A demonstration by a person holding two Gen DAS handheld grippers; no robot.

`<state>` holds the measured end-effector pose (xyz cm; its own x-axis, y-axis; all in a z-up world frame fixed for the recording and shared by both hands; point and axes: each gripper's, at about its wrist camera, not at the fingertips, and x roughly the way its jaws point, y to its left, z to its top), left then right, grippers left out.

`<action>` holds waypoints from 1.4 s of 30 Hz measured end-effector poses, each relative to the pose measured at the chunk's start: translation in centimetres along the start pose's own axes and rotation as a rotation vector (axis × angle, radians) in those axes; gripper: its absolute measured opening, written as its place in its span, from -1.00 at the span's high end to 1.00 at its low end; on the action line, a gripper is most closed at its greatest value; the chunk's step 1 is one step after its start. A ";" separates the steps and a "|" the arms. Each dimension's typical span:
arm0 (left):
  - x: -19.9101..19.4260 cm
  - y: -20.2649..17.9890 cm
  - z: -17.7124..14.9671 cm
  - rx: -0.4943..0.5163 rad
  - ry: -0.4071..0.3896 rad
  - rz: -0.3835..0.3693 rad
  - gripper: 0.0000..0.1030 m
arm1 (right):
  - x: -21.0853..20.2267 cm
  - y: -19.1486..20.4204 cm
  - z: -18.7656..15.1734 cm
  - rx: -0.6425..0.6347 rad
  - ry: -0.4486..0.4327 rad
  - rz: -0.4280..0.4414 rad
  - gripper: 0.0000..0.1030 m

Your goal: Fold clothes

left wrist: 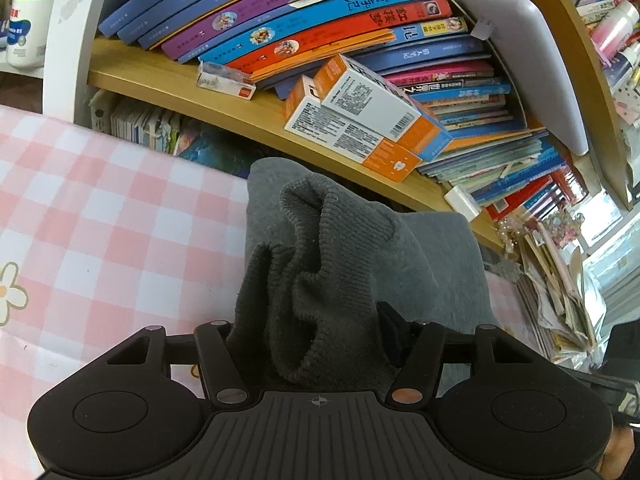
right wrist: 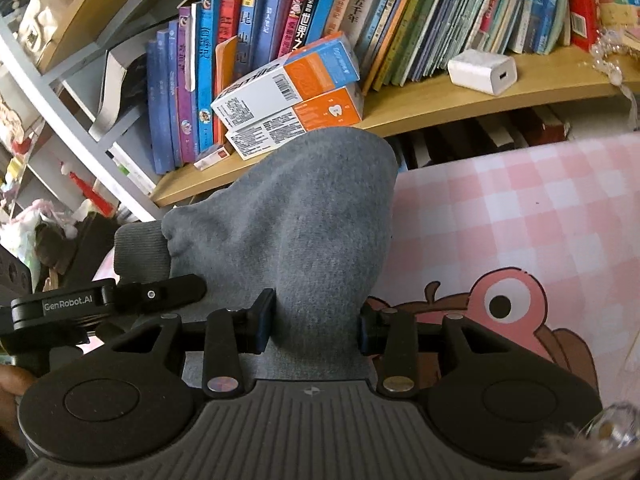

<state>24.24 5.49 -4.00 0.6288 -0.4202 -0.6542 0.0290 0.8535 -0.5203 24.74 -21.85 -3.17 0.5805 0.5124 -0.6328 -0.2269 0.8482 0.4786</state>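
Observation:
A grey knitted garment [left wrist: 320, 256] is held up over the pink checked tablecloth [left wrist: 100, 216]. In the left wrist view its ribbed cuff or hem bunches between the jaws, and my left gripper [left wrist: 310, 336] is shut on it; the left finger is buried in the cloth. In the right wrist view a smoother fold of the same grey garment [right wrist: 304, 216] rises from my right gripper [right wrist: 316, 328], which is shut on it with both dark pads pressed against the fabric. The left gripper's black body [right wrist: 108, 300] shows at the left, close beside the right one.
A wooden bookshelf [left wrist: 256, 108] packed with books runs right behind the garment. Orange and white boxes [left wrist: 360, 116] lie on its edge, as does a white charger [right wrist: 482, 70]. Loose papers [left wrist: 556, 280] pile up at the right. The tablecloth [right wrist: 500, 216] carries a cartoon print.

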 end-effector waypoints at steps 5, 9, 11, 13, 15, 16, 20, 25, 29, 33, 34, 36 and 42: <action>-0.3 -0.2 0.0 -0.009 -0.003 0.022 -0.28 | 0.1 0.1 -0.1 0.005 0.000 -0.019 0.15; -1.5 -0.8 -0.1 0.019 -0.042 0.068 -0.41 | -0.5 0.5 -0.1 -0.003 -0.016 -0.054 -0.09; -2.4 -1.0 -0.3 0.032 -0.073 0.081 -0.45 | -1.2 0.6 -0.1 -0.004 -0.036 -0.064 -0.21; -3.2 -1.2 -0.7 0.043 -0.092 0.090 -0.49 | -2.0 0.7 -0.1 -0.002 -0.064 -0.072 -0.26; -4.0 -1.5 -1.2 0.063 -0.103 0.102 -0.50 | -2.8 0.9 -0.3 -0.005 -0.084 -0.081 -0.30; -4.3 -1.7 -1.4 0.073 -0.108 0.108 -0.50 | -3.1 1.0 -0.5 -0.008 -0.091 -0.087 -0.30; -5.8 -2.3 -2.3 0.113 -0.129 0.131 -0.52 | -4.5 1.5 -1.4 -0.018 -0.112 -0.114 -0.32; -7.3 -3.2 -4.0 0.137 -0.140 0.142 -0.54 | -5.9 2.3 -3.2 -0.019 -0.121 -0.130 -0.32; -8.5 -3.9 -5.5 0.158 -0.137 0.149 -0.54 | -6.8 3.4 -4.8 -0.027 -0.117 -0.136 -0.32; -9.5 -4.3 -7.0 0.157 -0.129 0.151 -0.56 | -7.8 4.8 -6.5 -0.067 -0.115 -0.161 -0.34; -9.7 -4.3 -7.4 0.157 -0.130 0.156 -0.57 | -8.0 5.1 -6.9 -0.079 -0.116 -0.168 -0.34; -10.1 -4.4 -8.1 0.160 -0.132 0.170 -0.61 | -8.5 5.8 -7.8 -0.109 -0.119 -0.184 -0.39; -11.3 -4.7 -10.1 0.180 -0.149 0.237 -0.68 | -9.8 7.6 -10.2 -0.177 -0.141 -0.264 -0.47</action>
<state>9.21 3.10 0.30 0.7407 -0.1655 -0.6512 -0.0032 0.9683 -0.2498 9.34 -19.06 0.45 0.7370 0.2588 -0.6244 -0.1794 0.9656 0.1885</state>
